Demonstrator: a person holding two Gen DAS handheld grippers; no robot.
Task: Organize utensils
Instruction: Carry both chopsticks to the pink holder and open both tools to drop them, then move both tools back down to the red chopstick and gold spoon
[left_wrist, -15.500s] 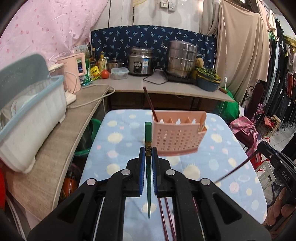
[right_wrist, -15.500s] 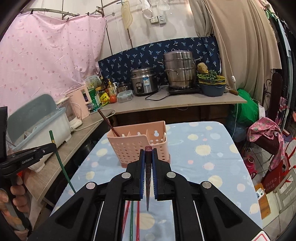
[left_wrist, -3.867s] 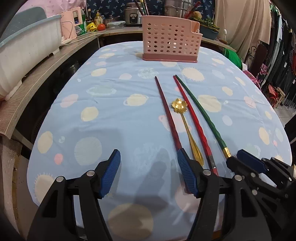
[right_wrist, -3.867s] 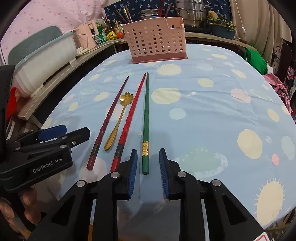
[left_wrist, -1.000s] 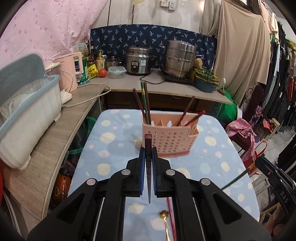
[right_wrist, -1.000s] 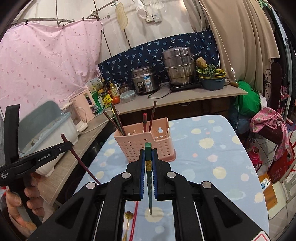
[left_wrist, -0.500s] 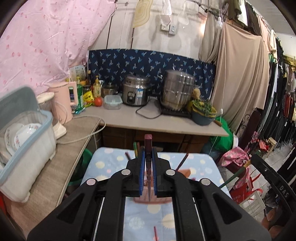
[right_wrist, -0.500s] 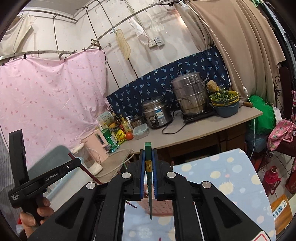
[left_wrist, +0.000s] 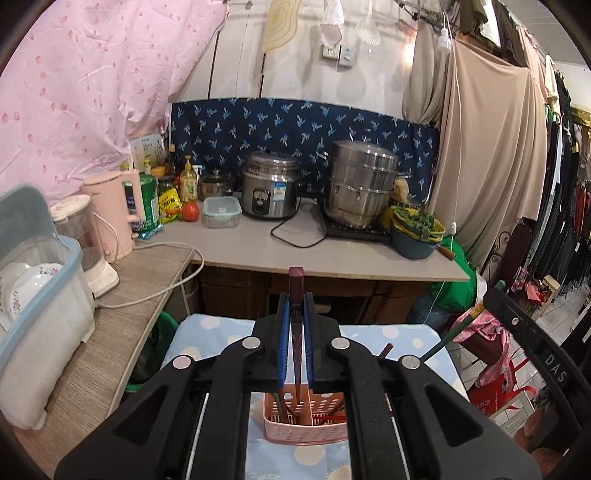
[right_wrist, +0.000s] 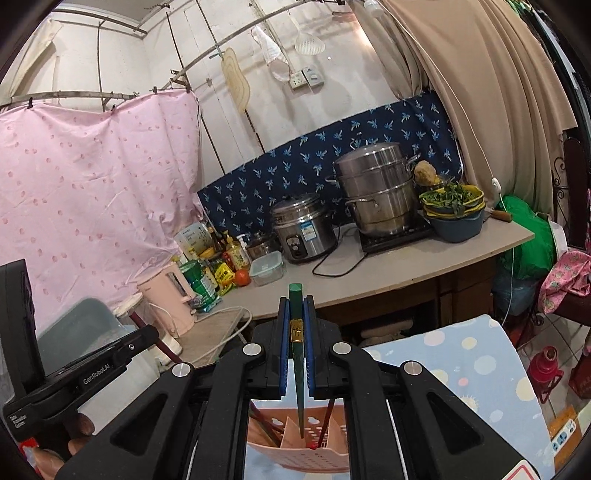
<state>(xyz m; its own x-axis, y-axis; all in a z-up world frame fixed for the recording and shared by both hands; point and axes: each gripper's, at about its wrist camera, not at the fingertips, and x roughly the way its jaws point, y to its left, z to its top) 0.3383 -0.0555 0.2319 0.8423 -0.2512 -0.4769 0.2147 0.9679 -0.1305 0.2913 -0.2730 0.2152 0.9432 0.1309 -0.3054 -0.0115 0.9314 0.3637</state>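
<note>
My left gripper (left_wrist: 295, 325) is shut on a dark red chopstick (left_wrist: 296, 295), held upright with its tip pointing down into the pink utensil basket (left_wrist: 306, 428) below. My right gripper (right_wrist: 296, 328) is shut on a green chopstick (right_wrist: 296, 317) with a gold band, its tip over the same pink utensil basket (right_wrist: 295, 454). Several chopsticks stand in the basket's compartments. The right gripper (left_wrist: 532, 354) shows at the right of the left wrist view, and the left gripper (right_wrist: 85, 373) at the left of the right wrist view.
The basket stands on a blue dotted tablecloth (left_wrist: 221, 328). Behind is a counter (left_wrist: 332, 254) with a rice cooker (left_wrist: 271, 195), a steel steamer pot (left_wrist: 360, 192), bottles and a pink kettle (left_wrist: 114, 214). A dish bin (left_wrist: 33, 295) sits at left.
Both grippers have risen and moved forward over the basket; it now lies beneath the fingers, and the chopstick tips point down into it.
</note>
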